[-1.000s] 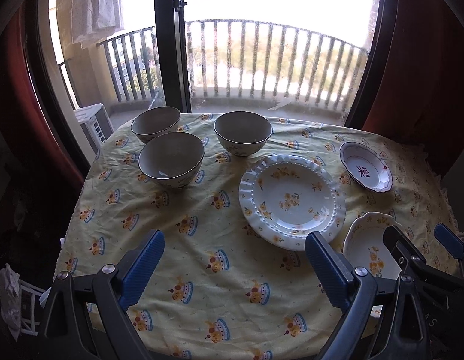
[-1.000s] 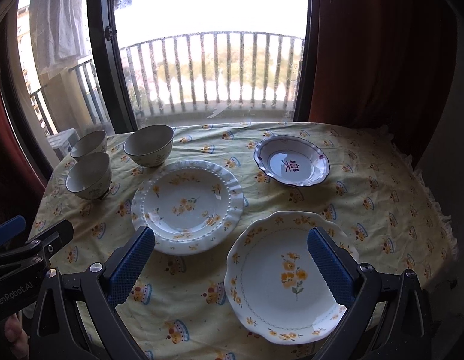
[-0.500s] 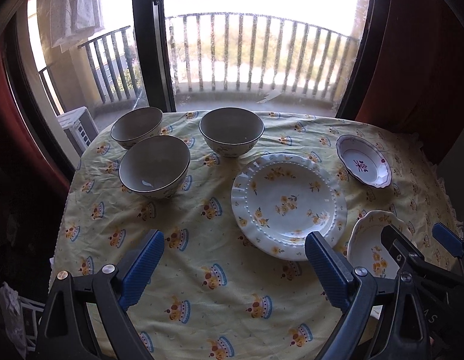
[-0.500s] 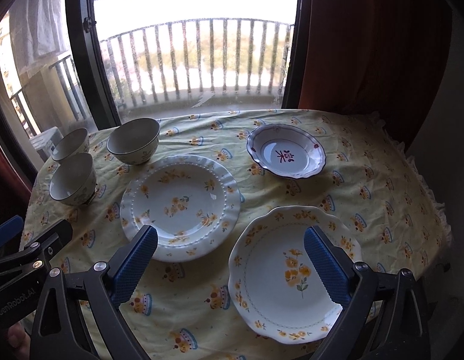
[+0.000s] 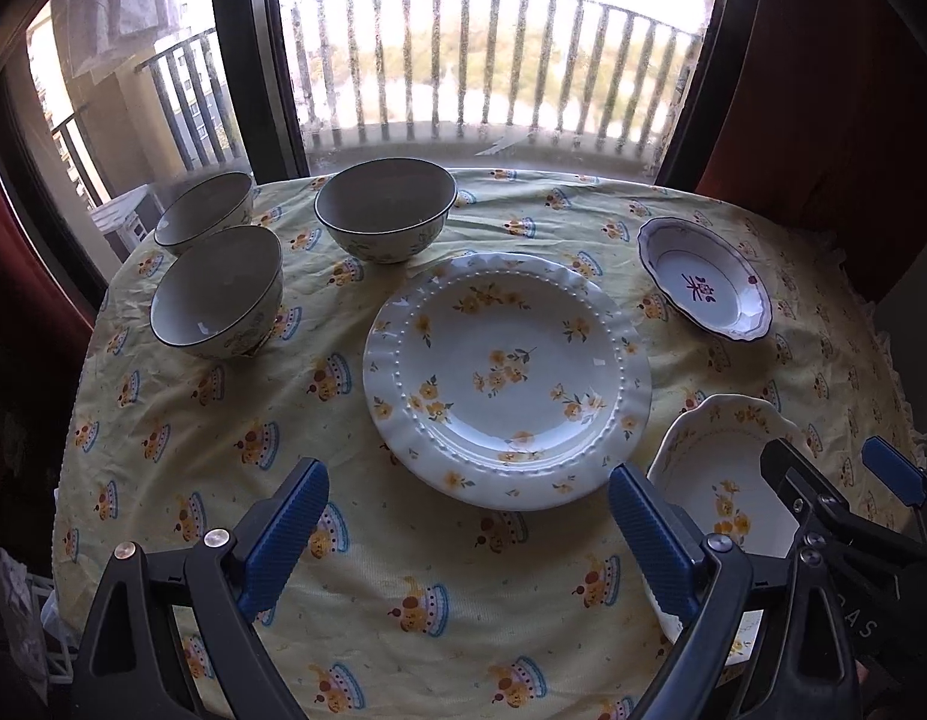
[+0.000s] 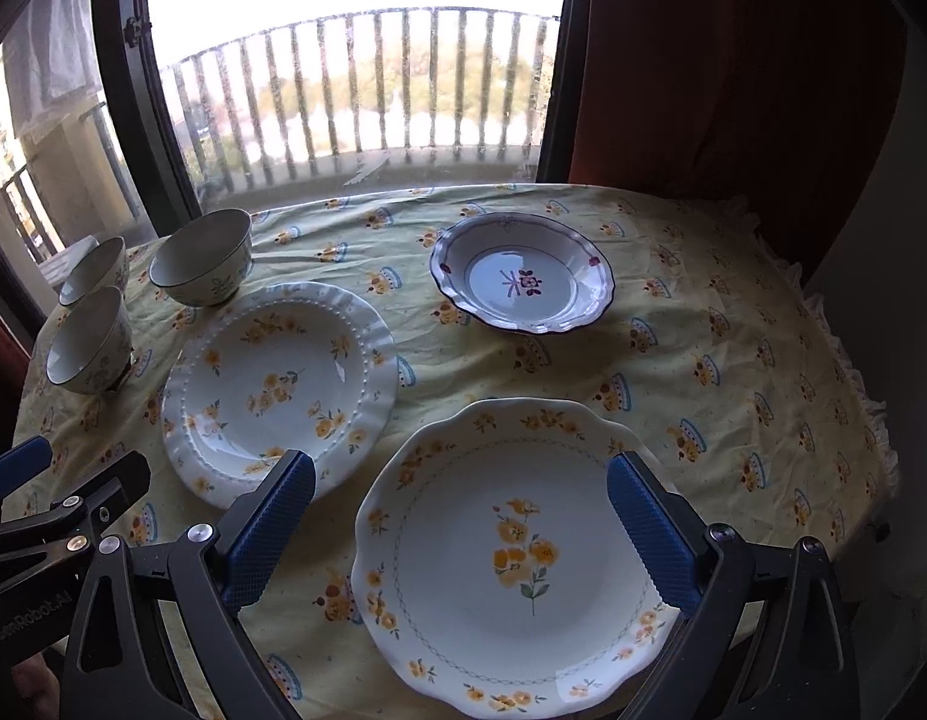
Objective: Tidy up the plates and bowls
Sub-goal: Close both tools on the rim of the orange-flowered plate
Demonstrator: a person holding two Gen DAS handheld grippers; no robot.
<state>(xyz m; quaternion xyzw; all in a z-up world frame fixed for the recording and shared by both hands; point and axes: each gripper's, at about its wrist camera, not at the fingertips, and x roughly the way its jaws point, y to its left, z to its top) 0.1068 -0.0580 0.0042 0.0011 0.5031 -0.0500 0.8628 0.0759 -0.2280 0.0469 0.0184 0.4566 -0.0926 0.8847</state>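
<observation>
Right gripper [image 6: 460, 531] spread wide, empty, directly over scalloped plate [image 6: 511, 558]; left gripper [image 5: 469, 534] likewise spread, empty, nearer beaded plate [image 5: 506, 378].

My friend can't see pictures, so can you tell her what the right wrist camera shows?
The open right gripper hovers over a scalloped plate with yellow flowers, on a yellow tablecloth. Behind it sit a beaded-rim flowered plate, a purple-trimmed dish and three bowls at far left, near a balcony window.
</observation>
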